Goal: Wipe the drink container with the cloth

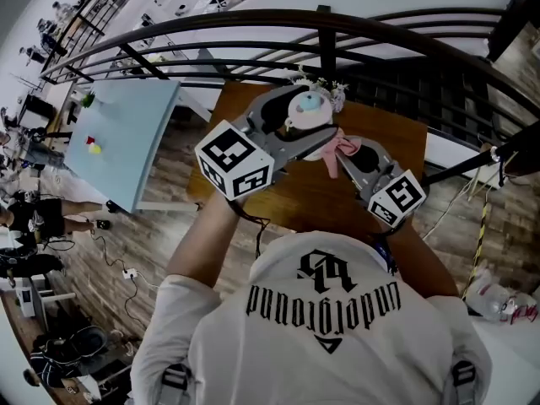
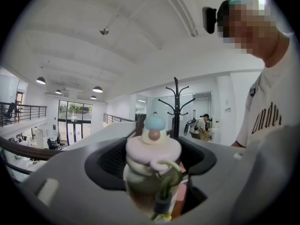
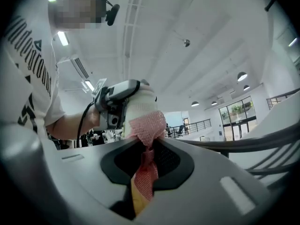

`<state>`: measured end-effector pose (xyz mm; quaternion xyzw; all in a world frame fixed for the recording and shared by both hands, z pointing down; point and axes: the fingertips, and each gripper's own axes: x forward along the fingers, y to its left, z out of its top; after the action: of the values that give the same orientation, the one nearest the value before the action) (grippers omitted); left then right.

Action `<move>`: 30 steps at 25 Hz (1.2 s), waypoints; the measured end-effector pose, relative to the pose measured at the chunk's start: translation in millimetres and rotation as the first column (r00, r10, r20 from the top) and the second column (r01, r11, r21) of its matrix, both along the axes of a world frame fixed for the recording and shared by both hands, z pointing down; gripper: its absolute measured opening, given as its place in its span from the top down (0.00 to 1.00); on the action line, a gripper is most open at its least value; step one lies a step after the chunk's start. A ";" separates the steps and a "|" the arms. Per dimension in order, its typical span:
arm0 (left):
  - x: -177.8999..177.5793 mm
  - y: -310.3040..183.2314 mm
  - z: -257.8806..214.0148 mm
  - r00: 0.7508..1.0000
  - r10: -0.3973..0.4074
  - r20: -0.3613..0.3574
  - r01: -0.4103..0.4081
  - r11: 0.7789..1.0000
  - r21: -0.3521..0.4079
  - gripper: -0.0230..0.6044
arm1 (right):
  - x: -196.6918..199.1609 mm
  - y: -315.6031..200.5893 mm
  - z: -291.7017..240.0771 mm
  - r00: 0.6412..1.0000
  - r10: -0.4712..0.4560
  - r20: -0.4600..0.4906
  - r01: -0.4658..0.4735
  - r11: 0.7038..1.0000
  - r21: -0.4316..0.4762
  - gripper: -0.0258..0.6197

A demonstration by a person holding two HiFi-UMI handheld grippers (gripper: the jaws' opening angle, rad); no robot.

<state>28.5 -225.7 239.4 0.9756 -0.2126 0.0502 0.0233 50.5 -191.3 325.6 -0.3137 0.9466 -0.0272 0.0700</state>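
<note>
The drink container (image 1: pixel 305 110) is a pale cup with a pink lid, a blue knob and a green loop. My left gripper (image 1: pixel 297 133) is shut on it and holds it up above the wooden table (image 1: pixel 312 202). The left gripper view shows the container (image 2: pixel 151 170) upright between the jaws of that gripper (image 2: pixel 152 191). My right gripper (image 1: pixel 348 155) is shut on a pink mesh cloth (image 1: pixel 342 147). In the right gripper view the cloth (image 3: pixel 146 125) is pressed against the side of the container (image 3: pixel 139 103).
A small bunch of white flowers (image 1: pixel 325 84) stands at the table's far edge. A dark metal railing (image 1: pixel 337 24) runs just beyond the table. A light blue table (image 1: pixel 126 133) lies on the floor below at the left. A cable hangs from the left gripper.
</note>
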 end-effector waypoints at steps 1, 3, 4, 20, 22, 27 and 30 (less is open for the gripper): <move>0.6 2.7 1.3 1.000 0.013 -0.001 -0.013 1.000 0.002 0.35 | 0.7 0.2 -10.1 1.000 -0.012 0.010 0.012 1.000 0.018 0.88; 2.2 8.1 3.1 0.999 0.041 0.002 -0.041 0.999 0.010 0.35 | 3.9 -1.7 -32.9 0.999 -0.034 0.038 0.032 0.998 0.053 0.88; 2.9 10.6 3.6 0.999 0.053 0.004 -0.054 0.998 0.013 0.35 | 6.4 -3.8 -44.8 0.997 -0.042 0.059 0.039 0.997 0.062 0.88; -3.7 28.1 4.6 0.997 0.075 -0.001 -0.075 0.997 0.036 0.35 | -4.2 2.8 20.3 0.991 -0.049 0.122 0.064 0.991 -0.121 0.88; -6.0 29.7 3.0 0.997 0.078 -0.001 -0.078 0.996 0.043 0.35 | -8.2 4.3 43.4 0.993 -0.057 0.101 0.073 0.984 -0.161 0.88; -10.2 34.3 0.7 0.993 0.115 -0.003 -0.115 0.992 0.049 0.35 | -13.9 0.4 25.5 0.992 -0.100 0.072 0.108 0.986 -0.126 0.88; -14.4 36.6 1.1 0.988 0.154 -0.004 -0.153 0.987 0.053 0.35 | -15.0 -7.9 -23.6 0.989 -0.127 0.077 0.130 0.991 -0.032 0.88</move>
<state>14.1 -189.1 240.5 0.9895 -0.1381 0.0424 -0.0055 35.5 -199.1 301.9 -0.2518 0.9609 -0.0608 0.0975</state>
